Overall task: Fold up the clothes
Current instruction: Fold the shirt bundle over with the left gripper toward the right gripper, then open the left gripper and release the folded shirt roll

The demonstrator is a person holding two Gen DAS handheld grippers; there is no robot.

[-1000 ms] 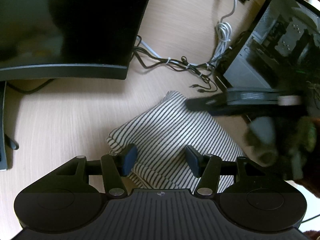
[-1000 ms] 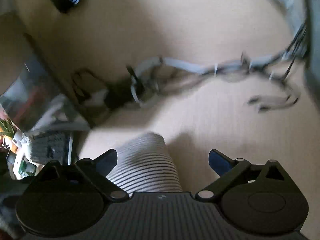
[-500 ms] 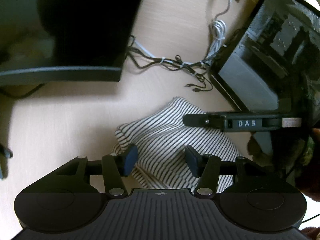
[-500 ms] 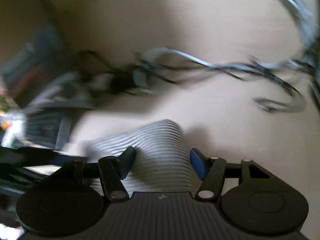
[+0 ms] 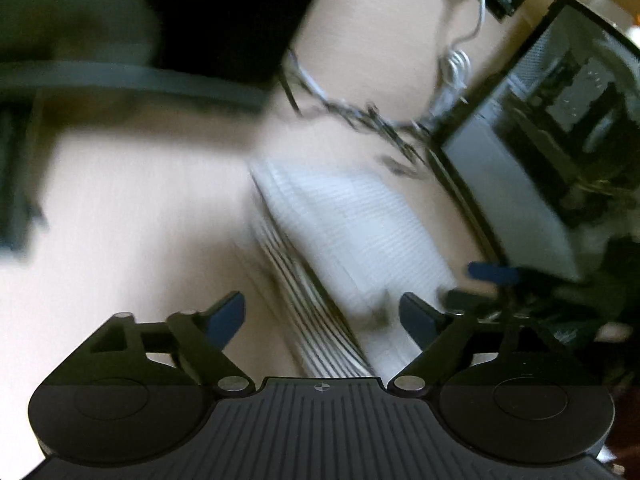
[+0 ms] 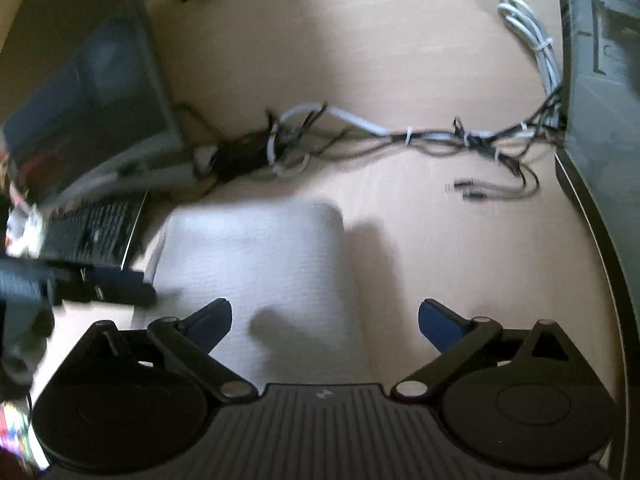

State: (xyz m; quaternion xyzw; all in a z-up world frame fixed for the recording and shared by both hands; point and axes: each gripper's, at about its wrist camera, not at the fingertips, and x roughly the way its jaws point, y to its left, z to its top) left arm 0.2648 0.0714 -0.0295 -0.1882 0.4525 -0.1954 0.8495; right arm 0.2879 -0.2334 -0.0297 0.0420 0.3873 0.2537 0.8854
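We see a folded white garment with thin dark stripes [image 5: 352, 236] lying flat on the pale wooden desk [image 5: 132, 216]. In the left wrist view it is blurred, yet its long axis reads clearly: it runs from the upper left, near the tangle of grey and black cables [image 5: 372, 116], down toward the lower right and under the camera body. Its folded layers show as a stack of dark-lined edges along the left side [image 5: 304, 292]. In the right wrist view the same garment [image 6: 276, 276] looks like a rounded rectangle, longer toward us than across, with its far short edge pointing at the cable bundle [image 6: 400, 136] and its near end running beneath the gripper.

Our left gripper [image 5: 322, 318] has its blue-tipped fingers spread apart, hanging just over the near end of the garment; the cloth's layered edge passes between them, and nothing is pinched. Our right gripper [image 6: 325, 320] is likewise spread wide, one finger over the cloth and the other over bare desk just beside its right edge, holding nothing. In the right wrist view the left gripper [image 6: 116, 284] shows at the left margin, close to the garment's left edge; we cannot tell whether it touches.

A dark curved monitor [image 5: 132, 24] stands beyond on the left, and a black computer case [image 5: 560, 128] at the right.
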